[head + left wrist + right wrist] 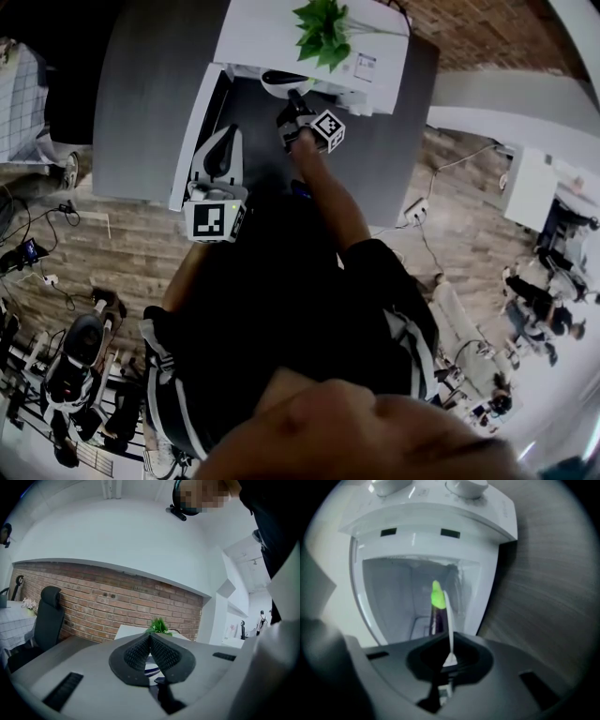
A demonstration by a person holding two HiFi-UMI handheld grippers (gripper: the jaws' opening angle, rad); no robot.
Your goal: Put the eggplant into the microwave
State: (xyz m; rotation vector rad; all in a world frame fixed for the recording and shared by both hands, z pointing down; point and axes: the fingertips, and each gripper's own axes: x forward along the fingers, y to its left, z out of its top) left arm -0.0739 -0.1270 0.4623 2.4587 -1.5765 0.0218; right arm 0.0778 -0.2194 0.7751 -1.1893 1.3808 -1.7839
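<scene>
Insertion step in hand: eggplant at the microwave mouth.
Left claw [150, 635] clenched, empty, beside the open door [192, 141]. Right claw [449, 654] clenched on the rim of a white plate [450, 620] bearing the eggplant [436, 599], at the open microwave [487, 550] cavity. Next move, as judged: slide the plate in level, set it down, then release.

Left gripper [150, 645]: jaws closed, pads meeting at the tips, nothing gripped; pointing roughly level.
Left arm [184, 277]: bent, kept close to the body.
Right gripper [450, 657]: jaws closed on the thin rim of a white plate [449, 616]; tilted slightly down.
Right arm [330, 199]: stretched forward, reaching farther than the left.
</scene>
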